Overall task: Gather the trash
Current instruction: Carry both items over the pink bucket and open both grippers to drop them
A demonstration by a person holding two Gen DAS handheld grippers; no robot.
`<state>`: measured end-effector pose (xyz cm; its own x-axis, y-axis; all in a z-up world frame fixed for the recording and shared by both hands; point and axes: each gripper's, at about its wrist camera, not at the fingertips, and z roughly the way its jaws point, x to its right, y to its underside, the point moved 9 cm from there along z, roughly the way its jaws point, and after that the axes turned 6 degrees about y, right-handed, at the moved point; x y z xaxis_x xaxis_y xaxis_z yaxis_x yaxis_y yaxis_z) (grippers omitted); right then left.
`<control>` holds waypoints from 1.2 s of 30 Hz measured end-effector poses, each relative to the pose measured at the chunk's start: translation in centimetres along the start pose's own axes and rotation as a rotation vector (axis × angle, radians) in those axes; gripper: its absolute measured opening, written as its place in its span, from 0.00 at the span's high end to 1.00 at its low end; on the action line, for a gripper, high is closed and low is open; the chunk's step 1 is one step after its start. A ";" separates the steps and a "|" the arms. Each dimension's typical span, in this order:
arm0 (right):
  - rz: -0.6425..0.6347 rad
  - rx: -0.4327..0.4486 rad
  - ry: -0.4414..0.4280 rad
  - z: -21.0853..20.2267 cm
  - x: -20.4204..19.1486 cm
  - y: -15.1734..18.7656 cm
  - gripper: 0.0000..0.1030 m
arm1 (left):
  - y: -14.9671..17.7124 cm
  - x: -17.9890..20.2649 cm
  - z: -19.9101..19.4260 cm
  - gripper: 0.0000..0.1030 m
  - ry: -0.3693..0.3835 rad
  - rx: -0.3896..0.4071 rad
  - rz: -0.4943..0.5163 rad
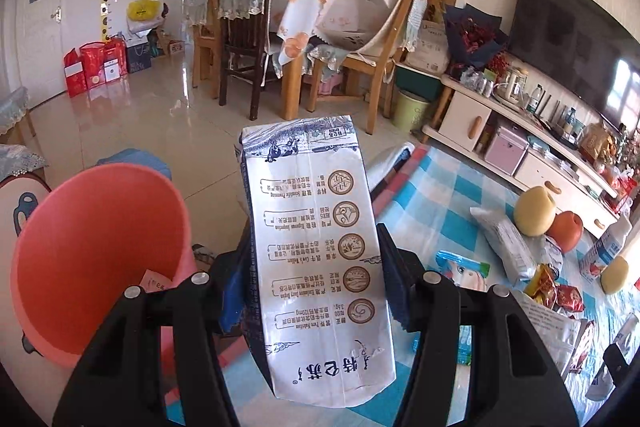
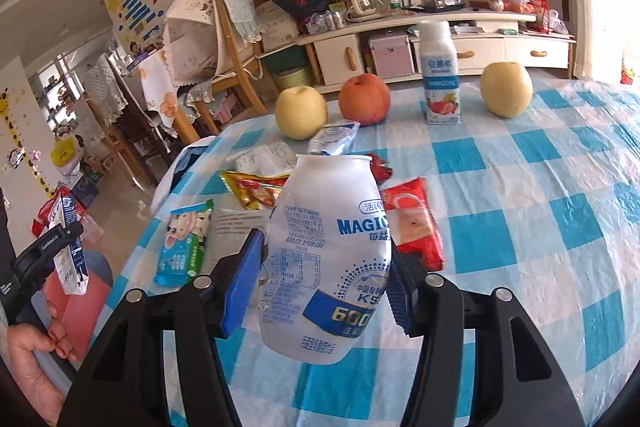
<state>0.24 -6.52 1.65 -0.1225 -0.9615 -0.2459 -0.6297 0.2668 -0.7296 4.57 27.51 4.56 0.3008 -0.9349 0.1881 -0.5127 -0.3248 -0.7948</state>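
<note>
My left gripper (image 1: pixel 316 267) is shut on a white milk carton (image 1: pixel 316 239) with blue print, held lengthwise above the table edge. A pink trash bin (image 1: pixel 100 259) stands on the floor just left of it, with a scrap of paper inside. My right gripper (image 2: pixel 324 267) is shut on an empty white plastic drink bottle (image 2: pixel 328 259), lifted over the checked tablecloth (image 2: pixel 520 227). At the far left of the right wrist view, a hand carries the left gripper (image 2: pixel 68 247) with the carton over the bin. Snack wrappers (image 2: pixel 184 247) lie on the cloth.
Two yellow pears (image 2: pixel 300 111), a red apple (image 2: pixel 364 99) and an upright yogurt bottle (image 2: pixel 440 75) stand at the table's far side. A red wrapper (image 2: pixel 416 227) lies right of the bottle. Chairs (image 1: pixel 360 51) and a TV cabinet (image 1: pixel 520 131) stand beyond.
</note>
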 end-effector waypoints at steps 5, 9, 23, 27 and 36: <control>-0.086 -0.004 -0.085 -1.0 -6.2 -0.3 0.44 | -1.7 -3.0 -0.7 0.43 -0.055 0.026 -0.016; -0.162 -0.021 -0.181 -1.5 -12.8 -0.4 0.44 | -3.0 -6.4 -1.5 0.43 -0.097 0.044 -0.066; -0.513 -0.180 -0.538 -1.7 -39.6 5.4 0.44 | -3.5 -22.5 -2.5 0.43 -0.290 0.013 -0.324; -0.557 -0.234 -0.570 -0.2 -43.2 7.8 0.44 | -2.9 -24.7 -2.0 0.43 -0.307 -0.019 -0.354; -0.573 -0.310 -0.610 3.2 -46.0 10.6 0.44 | -1.5 -27.5 -0.9 0.43 -0.338 -0.070 -0.401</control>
<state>1.66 40.78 3.21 0.6491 -0.7157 -0.2577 -0.6586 -0.3593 -0.6612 -3.65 53.60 1.05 0.7212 -0.6405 0.2639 -0.3526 -0.6673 -0.6560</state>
